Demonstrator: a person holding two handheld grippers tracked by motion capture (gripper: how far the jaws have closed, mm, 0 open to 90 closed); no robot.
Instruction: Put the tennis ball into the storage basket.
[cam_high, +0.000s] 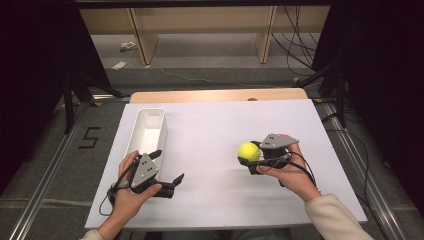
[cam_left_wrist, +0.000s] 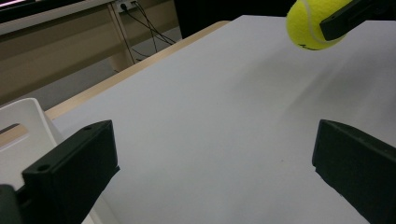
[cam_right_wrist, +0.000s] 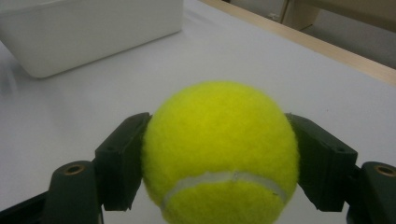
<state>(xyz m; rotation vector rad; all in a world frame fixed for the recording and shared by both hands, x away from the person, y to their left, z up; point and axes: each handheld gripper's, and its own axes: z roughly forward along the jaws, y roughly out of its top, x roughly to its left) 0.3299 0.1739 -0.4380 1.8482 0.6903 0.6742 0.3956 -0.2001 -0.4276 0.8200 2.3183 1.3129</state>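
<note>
Tennis ball (cam_right_wrist: 219, 154), bright yellow and fuzzy with a pale seam curving across its lower face, sits pinched between the two black jaws of the right hand-held gripper (cam_high: 253, 161), which grip it on opposite sides about its widest part. In the high view the ball (cam_high: 248, 151) is at the right of the white tabletop (cam_high: 215, 130), well apart from the white bin (cam_high: 148, 131) at the left; whether it rests on the surface or hangs just above it I cannot tell, though the left gripper view suggests it is lifted a little. By its look it should be light, and its felt cover should give the jaw faces good friction, so slipping is unlikely while the squeeze holds. It is springy rather than stiff: the shell will yield a little under pressure and push back, so a moderate pinch across the middle, as now, seems the best hold. A grip nearer the top or bottom of the sphere would likely squirt it out. It is not fragile, but once let go it will bounce and roll, so a low release seems wise. The left hand-held gripper (cam_high: 168, 170) is near the bin's near end with its jaws spread wide and nothing between them. In its own view the two jaws stand far apart over bare tabletop.
</note>
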